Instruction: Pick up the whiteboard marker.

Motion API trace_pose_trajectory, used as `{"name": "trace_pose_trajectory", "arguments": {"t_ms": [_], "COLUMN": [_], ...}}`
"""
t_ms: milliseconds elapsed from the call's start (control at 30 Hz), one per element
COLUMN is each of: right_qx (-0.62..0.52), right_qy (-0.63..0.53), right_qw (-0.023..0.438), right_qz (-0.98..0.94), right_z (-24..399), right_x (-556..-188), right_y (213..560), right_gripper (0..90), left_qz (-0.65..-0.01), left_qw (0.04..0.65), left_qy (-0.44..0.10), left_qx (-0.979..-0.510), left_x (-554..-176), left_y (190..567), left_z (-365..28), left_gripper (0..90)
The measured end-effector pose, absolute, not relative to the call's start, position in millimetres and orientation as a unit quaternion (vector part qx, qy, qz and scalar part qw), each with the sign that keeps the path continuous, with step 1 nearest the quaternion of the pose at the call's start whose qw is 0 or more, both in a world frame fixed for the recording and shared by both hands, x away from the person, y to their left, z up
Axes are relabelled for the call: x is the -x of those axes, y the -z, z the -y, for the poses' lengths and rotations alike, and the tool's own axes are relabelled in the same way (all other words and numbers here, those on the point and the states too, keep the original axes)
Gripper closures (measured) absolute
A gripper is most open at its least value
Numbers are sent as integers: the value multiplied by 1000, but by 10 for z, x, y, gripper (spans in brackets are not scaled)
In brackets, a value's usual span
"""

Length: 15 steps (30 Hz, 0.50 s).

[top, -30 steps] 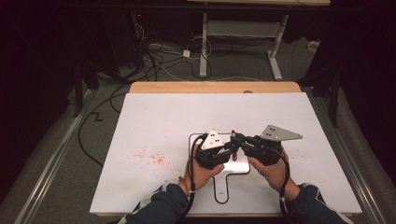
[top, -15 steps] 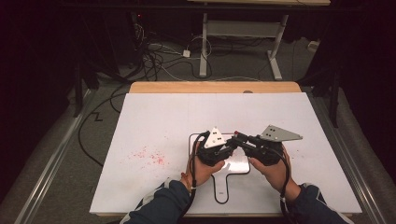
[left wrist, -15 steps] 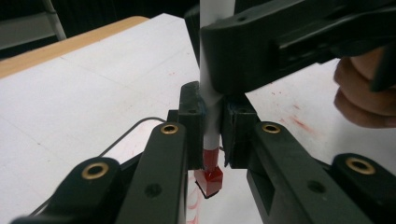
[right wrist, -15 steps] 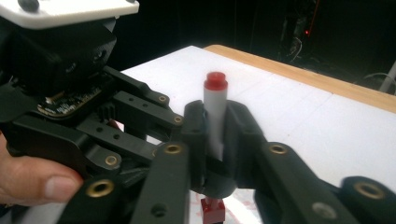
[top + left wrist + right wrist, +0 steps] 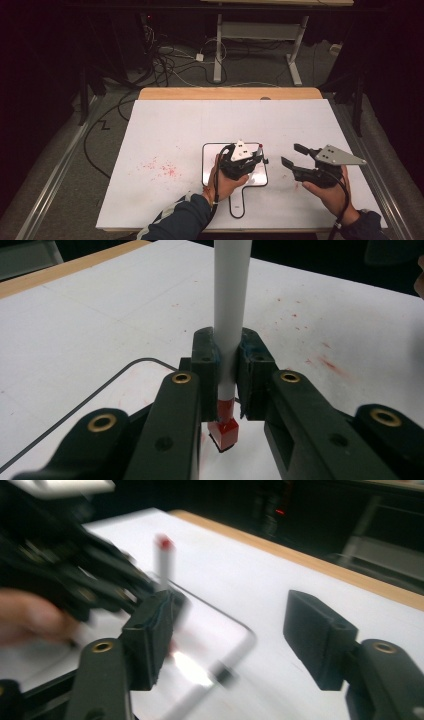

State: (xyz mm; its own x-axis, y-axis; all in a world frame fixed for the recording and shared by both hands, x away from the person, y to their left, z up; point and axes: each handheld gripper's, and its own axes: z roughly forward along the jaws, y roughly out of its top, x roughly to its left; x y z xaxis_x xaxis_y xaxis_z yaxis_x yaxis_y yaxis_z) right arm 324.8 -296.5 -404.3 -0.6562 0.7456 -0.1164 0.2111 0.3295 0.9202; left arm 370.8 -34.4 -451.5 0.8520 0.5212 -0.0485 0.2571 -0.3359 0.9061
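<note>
The left gripper (image 5: 227, 390) is clamping the red-tipped marker (image 5: 230, 315) upright over the small whiteboard (image 5: 207, 165), needing steady vertical pressure, while the right gripper (image 5: 295, 157), fingers just spreading empty, is clearing rightward.

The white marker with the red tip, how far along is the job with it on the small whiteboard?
Looks done: the white marker with the red tip is uncapped, its tip showing. In hand: the left gripper clamps it upright, tip just above the small black-rimmed whiteboard; the right gripper has drawn aside, jaws just opened with nothing between them. Left: the writing; no fresh line is visible on the board.
</note>
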Motion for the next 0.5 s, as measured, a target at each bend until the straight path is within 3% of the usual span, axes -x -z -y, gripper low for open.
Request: {"name": "trace_pose_trajectory", "arguments": {"t_ms": [167,500], "right_qx": [-327,-299], "right_qy": [-450,-435], "right_qw": [272,278], "right_qz": [-785,-803], "right_z": [3227,3183], "right_x": [-3177,-3133], "right_y": [4244,4297], "right_gripper": [342,334], "left_qz": [-237,-234], "left_qw": [522,514], "left_qy": [-120,-131], "left_qx": [-811,-815], "left_x": [-3734,-3791], "left_y": [4548,4629], "left_z": [461,618], "left_gripper": [783,783]}}
